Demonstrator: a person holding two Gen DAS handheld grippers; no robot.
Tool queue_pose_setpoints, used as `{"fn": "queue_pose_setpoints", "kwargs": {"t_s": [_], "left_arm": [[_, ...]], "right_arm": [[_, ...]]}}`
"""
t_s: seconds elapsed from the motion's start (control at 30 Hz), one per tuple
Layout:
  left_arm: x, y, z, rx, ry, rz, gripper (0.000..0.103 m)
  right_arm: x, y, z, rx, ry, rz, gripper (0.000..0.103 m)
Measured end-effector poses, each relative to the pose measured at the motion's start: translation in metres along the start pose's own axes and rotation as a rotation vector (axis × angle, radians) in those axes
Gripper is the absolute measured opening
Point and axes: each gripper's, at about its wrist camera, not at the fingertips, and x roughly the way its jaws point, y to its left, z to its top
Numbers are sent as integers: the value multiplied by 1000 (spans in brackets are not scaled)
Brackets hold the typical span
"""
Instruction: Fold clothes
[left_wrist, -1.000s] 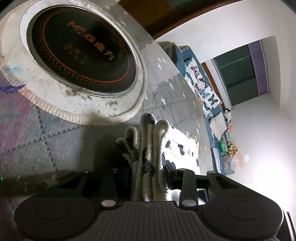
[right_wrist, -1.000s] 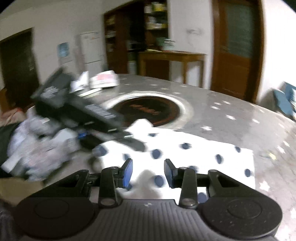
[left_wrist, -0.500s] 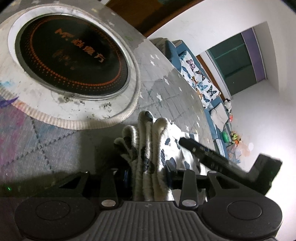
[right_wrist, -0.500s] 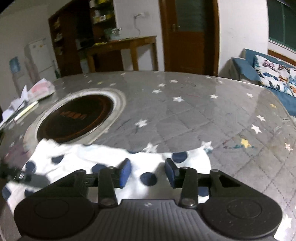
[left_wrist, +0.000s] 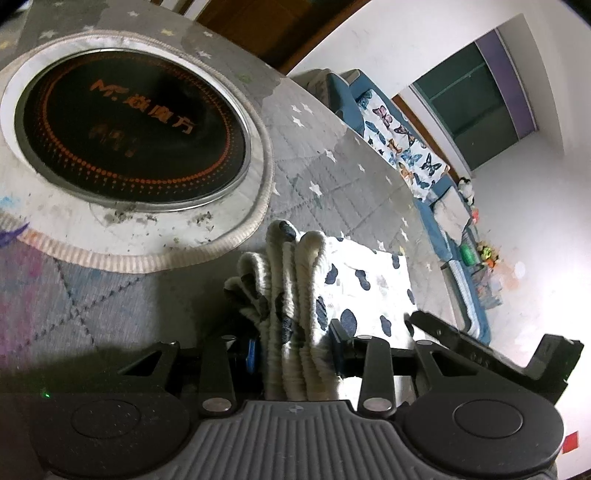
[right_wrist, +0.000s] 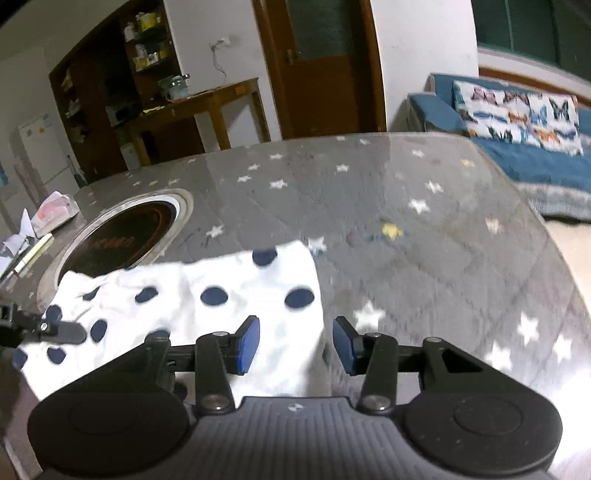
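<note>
Left gripper (left_wrist: 293, 350) is clamping a bunched end of the spotted white garment (right_wrist: 207, 295); the rest is lying flat, long axis running away toward the right gripper (right_wrist: 295, 345). Its jaws, just opened wider, are standing apart over the garment's far edge, nothing pinched. Right hand is nearer that free end. Grey star-print tabletop (right_wrist: 424, 258), inset hotplate (left_wrist: 129, 125) beyond; sofa (right_wrist: 517, 147) behind.

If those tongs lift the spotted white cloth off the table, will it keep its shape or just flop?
Probably flop: the spotted cloth lies limp and creased on the table. Where the left tongs pinch it, it bunches into soft ridges, so it likely gives easily. It looks thin and light, and any part not held would likely sag.
</note>
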Motion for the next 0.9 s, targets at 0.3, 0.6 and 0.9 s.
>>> {"fn": "queue_pose_setpoints", "kwargs": {"t_s": [0.3, 0.6, 0.9], "left_arm": [[5, -26, 8, 110, 5, 68, 35], [32, -76, 26, 250, -2, 95, 32], [75, -117, 32, 383, 6, 142, 32]], "right_arm": [[3, 1, -11, 50, -49, -4, 10], [-18, -24, 10, 71, -140, -70, 6], [-11, -57, 31, 60, -163, -168, 5]]}}
